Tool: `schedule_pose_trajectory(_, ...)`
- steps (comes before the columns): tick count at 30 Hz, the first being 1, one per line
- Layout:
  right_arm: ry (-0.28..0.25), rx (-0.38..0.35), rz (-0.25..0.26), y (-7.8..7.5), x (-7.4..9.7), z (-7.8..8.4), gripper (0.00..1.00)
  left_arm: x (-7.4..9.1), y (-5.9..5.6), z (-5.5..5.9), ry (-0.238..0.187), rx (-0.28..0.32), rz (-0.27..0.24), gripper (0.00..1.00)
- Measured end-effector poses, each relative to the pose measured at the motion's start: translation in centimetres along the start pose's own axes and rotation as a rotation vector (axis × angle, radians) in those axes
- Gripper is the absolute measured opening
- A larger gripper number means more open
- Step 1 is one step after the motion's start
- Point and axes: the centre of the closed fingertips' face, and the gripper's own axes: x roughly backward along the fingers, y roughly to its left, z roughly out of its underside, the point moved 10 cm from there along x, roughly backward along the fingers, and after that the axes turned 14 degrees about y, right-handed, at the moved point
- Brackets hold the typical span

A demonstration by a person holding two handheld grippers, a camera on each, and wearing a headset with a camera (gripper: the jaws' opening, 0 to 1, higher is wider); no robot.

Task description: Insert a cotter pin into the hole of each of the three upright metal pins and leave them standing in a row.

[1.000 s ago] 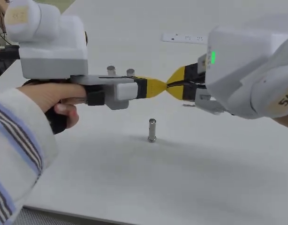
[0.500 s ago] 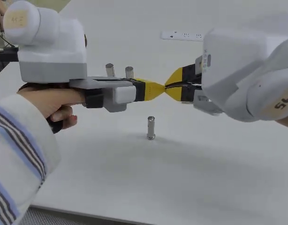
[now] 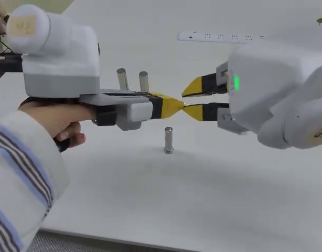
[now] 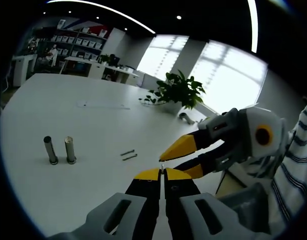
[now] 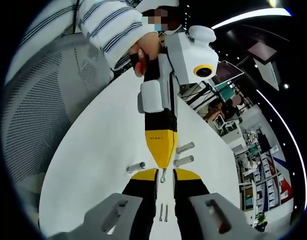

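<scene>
One cotter pin (image 5: 163, 175), pinched by left tool (image 4: 162, 175), sits inside spread right tool (image 3: 185, 102).

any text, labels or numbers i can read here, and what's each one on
Nothing reads clearly.
Cap sticker on the left gripper: faint marks, too blurred.
Body sticker on the right gripper: dark characters, blurred and cut off.
Jaw print on the left gripper's yellow jaw: too small.

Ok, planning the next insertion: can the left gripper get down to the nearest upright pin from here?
Probably yes. The left gripper, shut on a cotter pin, hangs close above the nearest upright pin, nothing between; the open right gripper sits beside its tip, not below.
</scene>
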Motion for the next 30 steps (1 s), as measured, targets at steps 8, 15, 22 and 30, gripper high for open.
schedule_pose_trajectory(8, -0.023, -0.133, -0.050, -0.4, 0.0, 1.0, 0.16, 0.5, 0.1, 0.0, 0.008, -0.109, -0.039, 0.00)
schedule_pose_trajectory(15, -0.109, -0.311, -0.181, -0.8, -0.3, 2.2, 0.17, 0.8, -0.9, -0.1, 0.030, -0.249, -0.053, 0.00)
schedule_pose_trajectory(22, -0.152, -0.408, -0.250, -0.7, -0.5, 3.0, 0.13, 0.9, -1.3, -0.1, 0.047, -0.407, -0.082, 0.00)
schedule_pose_trajectory(30, -0.216, -0.477, -0.347, 0.1, -0.8, 3.0, 0.08, 1.3, -1.8, -0.1, 0.031, -0.527, -0.076, 0.00)
